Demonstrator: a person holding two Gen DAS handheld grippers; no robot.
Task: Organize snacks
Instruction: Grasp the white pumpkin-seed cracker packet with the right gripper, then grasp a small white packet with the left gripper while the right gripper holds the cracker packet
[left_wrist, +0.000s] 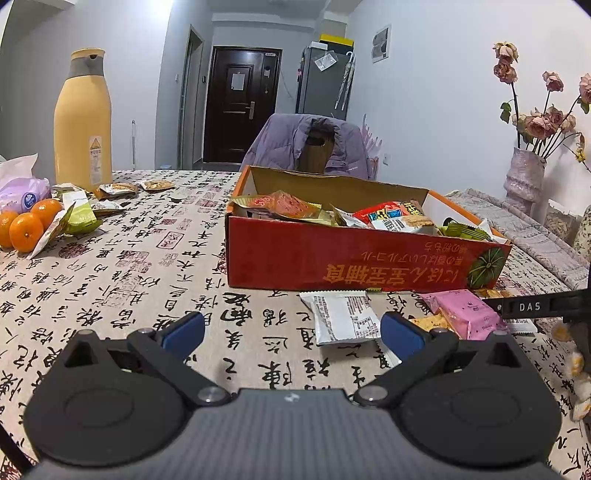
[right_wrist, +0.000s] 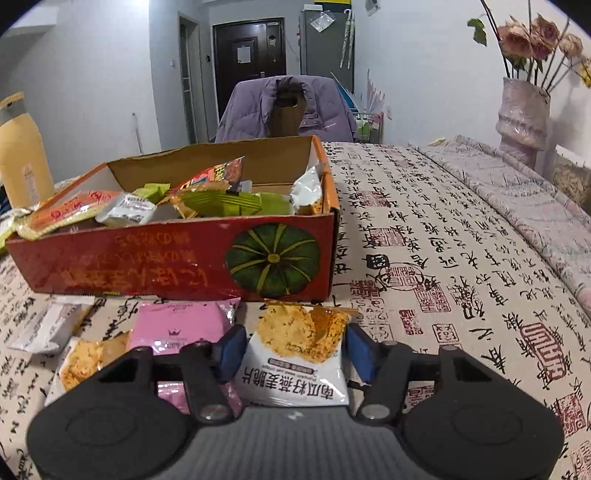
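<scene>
A red cardboard box (left_wrist: 343, 260) (right_wrist: 177, 254) with a pumpkin picture stands on the table and holds several snack packets. In front of it lie a white packet (left_wrist: 343, 317), a pink packet (left_wrist: 465, 314) (right_wrist: 181, 325) and a white oat-crisp packet (right_wrist: 299, 354). My left gripper (left_wrist: 291, 332) is open and empty, low over the cloth, just left of the white packet. My right gripper (right_wrist: 295, 350) is open with its blue pads on either side of the oat-crisp packet, not closed on it. The right gripper also shows at the edge of the left wrist view (left_wrist: 546, 306).
A yellow flask (left_wrist: 83, 122), mandarins (left_wrist: 26, 229), a tissue pack (left_wrist: 22, 192) and more loose packets (left_wrist: 110, 192) sit at the far left. A vase of dried roses (right_wrist: 522, 118) stands at the right. A chair with a purple jacket (left_wrist: 306, 144) is behind the table.
</scene>
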